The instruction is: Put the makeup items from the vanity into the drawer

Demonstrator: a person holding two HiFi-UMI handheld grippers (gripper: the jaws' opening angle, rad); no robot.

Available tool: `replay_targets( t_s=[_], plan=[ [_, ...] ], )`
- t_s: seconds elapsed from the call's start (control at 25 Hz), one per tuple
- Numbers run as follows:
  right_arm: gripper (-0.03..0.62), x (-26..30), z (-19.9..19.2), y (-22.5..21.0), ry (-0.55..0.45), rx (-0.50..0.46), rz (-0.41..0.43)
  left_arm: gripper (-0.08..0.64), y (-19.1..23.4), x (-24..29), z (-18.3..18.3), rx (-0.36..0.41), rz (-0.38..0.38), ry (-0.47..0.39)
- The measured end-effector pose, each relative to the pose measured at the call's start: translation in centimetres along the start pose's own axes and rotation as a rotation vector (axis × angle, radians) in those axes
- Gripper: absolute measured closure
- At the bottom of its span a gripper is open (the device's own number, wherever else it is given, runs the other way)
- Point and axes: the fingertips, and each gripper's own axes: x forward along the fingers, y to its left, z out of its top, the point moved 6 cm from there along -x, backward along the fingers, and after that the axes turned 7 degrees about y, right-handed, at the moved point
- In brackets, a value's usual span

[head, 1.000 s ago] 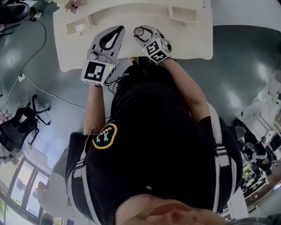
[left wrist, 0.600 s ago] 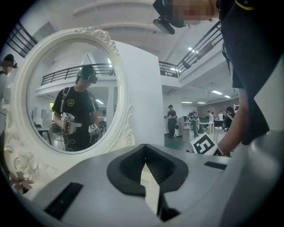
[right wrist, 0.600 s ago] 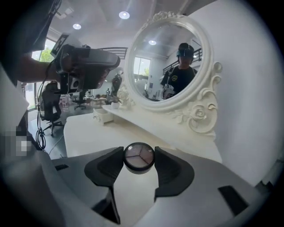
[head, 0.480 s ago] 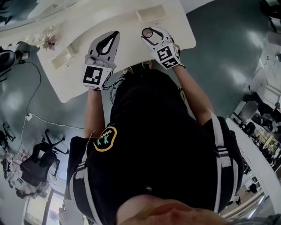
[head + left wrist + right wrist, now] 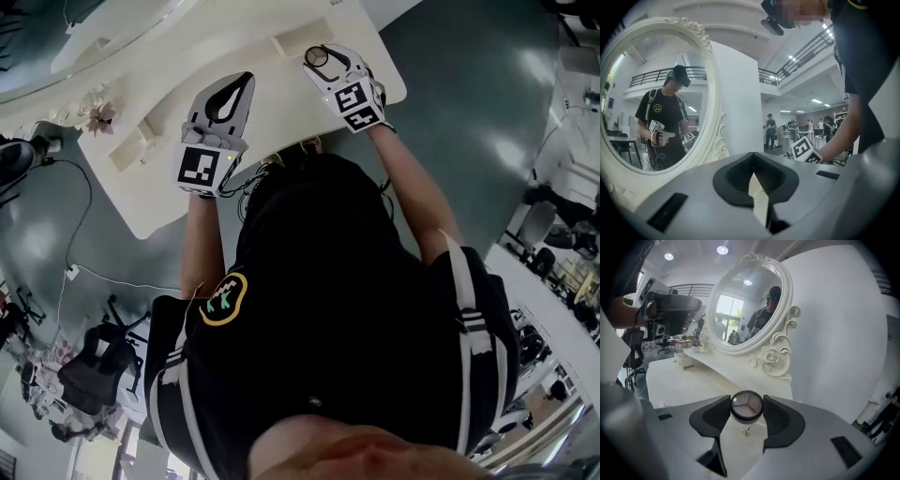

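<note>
A round compact (image 5: 746, 404) with a dark rim and a pale, three-part face sits between the pads of my right gripper (image 5: 746, 411), which is shut on it. In the head view that right gripper (image 5: 323, 62) holds the compact (image 5: 318, 55) over the white vanity top (image 5: 178, 192), just in front of a small raised drawer (image 5: 298, 40). A little drawer knob (image 5: 747, 431) shows right below the compact. My left gripper (image 5: 246, 82) hovers over the middle of the vanity, its jaws closed tip to tip with nothing in them, as the left gripper (image 5: 753, 158) view confirms.
An ornate oval mirror (image 5: 746, 301) stands at the back of the vanity and fills the left of the left gripper view too, mirror (image 5: 651, 98). Another small drawer (image 5: 132, 150) and pale flowers (image 5: 97, 116) sit at the vanity's left. The vanity's right edge (image 5: 398, 89) is close to my right gripper.
The head view has swung, so the vanity now lies tilted in the picture. My right gripper with the compact has moved nearer the right small drawer. The left gripper stays shut over the tabletop.
</note>
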Motion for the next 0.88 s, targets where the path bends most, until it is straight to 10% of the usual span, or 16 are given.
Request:
replay_targets(
  t_s=[0.64, 0.88],
  plan=[
    [0.351, 8.0, -0.3, -4.1, 0.086, 0.133, -0.008, 0.541, 1.4, -3.2, -1.9, -0.003, 0.089, 0.026],
    [0.167, 8.4, -1.9, -3.8, 0.12, 0.155, -0.009, 0.541, 1.2, -3.3, -1.7, -0.002, 0.083, 0.016]
  ],
)
